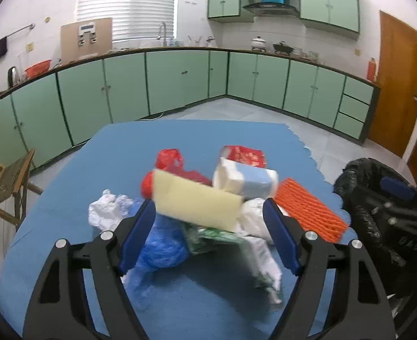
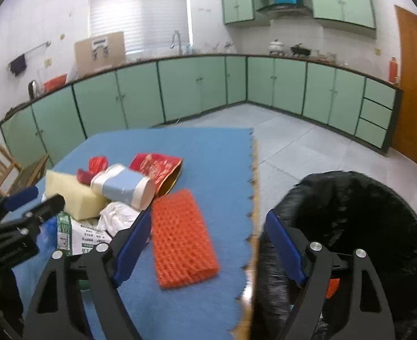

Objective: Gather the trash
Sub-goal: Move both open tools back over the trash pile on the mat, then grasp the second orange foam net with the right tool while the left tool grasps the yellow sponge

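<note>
Green kitchen cabinets (image 1: 180,82) stand behind a blue mat (image 1: 180,297) that carries the trash. Left gripper (image 1: 208,221) has its jaws wide with nothing gripped — a blue plastic bag (image 1: 163,243) lies just ahead, a pale yellow sponge (image 1: 194,201) beyond it. Right gripper (image 2: 205,232) is wide and empty too; an orange mesh pad (image 2: 183,238) lies between its fingers, and the black-lined bin (image 2: 350,212) sits at 3 o'clock.

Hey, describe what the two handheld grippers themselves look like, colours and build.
Both match. The left gripper and right gripper each have two black plastic arms with triangular cut-outs, round silver pivot bolts near the top, and long dark-blue pads lining the inner faces of the fingers. No cables, markings or sleeves show in either view.
</note>
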`<state>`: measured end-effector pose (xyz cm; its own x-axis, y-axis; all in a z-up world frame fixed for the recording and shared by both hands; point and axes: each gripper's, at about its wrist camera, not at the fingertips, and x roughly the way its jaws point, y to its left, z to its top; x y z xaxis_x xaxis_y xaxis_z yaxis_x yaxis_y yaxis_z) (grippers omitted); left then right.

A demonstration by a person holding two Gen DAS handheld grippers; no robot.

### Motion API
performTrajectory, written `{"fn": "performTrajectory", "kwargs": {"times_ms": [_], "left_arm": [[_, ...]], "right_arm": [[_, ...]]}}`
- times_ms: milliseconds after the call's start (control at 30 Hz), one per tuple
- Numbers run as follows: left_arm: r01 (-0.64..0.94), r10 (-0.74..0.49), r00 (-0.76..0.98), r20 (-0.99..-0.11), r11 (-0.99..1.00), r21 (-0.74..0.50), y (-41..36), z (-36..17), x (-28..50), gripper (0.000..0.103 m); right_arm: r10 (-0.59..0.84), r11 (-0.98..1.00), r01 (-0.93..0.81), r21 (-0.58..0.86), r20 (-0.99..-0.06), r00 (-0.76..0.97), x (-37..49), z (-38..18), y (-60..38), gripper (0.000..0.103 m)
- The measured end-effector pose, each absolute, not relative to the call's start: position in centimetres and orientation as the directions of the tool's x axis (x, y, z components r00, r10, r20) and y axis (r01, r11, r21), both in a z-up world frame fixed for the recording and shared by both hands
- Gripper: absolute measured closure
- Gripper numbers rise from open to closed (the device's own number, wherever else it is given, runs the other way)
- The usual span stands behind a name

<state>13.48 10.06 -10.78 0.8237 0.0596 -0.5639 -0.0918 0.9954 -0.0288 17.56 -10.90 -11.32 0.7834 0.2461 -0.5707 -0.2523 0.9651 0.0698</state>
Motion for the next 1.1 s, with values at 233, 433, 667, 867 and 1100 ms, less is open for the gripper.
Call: {"fn": "performTrajectory", "kwargs": {"times_ms": [233,433,667,867,1100], "left_arm": [[-0.121,0.077,0.808,-0.584,0.992,-0.036,11.7,-11.8,13.5,0.028],[-0.126,0.074,0.797,-0.599,0.991,-0.044,12.6,-12.6,14.0,0.028],[-0.118,0.057,0.791,-0.609,0.991,-0.062,12.6,-12.6,14.7,0.027],[-0.104,0.046,0.791,-0.610,0.993,-0.060,12.1,-12.6,14.9,0.024],[-0.107,0.040,0.793,-0.608,0.992,-0.073,12.3,-12.5,16.0,0.024]], "right_arm": [[0.254,0.956,-0.290,0.049,-0.636,0.729,19.9,-14.1,-8.3,0.027],[0.246,0.955,-0.292,0.054,-0.697,0.674,21.6,-16.2,-8.0,0.027],[0.281,0.938,-0.336,0.080,-0.742,0.609,22.4,-17.3,-7.5,0.060],[0.291,0.929,-0.366,0.056,-0.723,0.627,21.5,-16.3,-6.9,0.092],[0.335,0.930,-0.346,0.121,-0.665,0.668,21.7,-13.8,-8.0,0.092]]}}
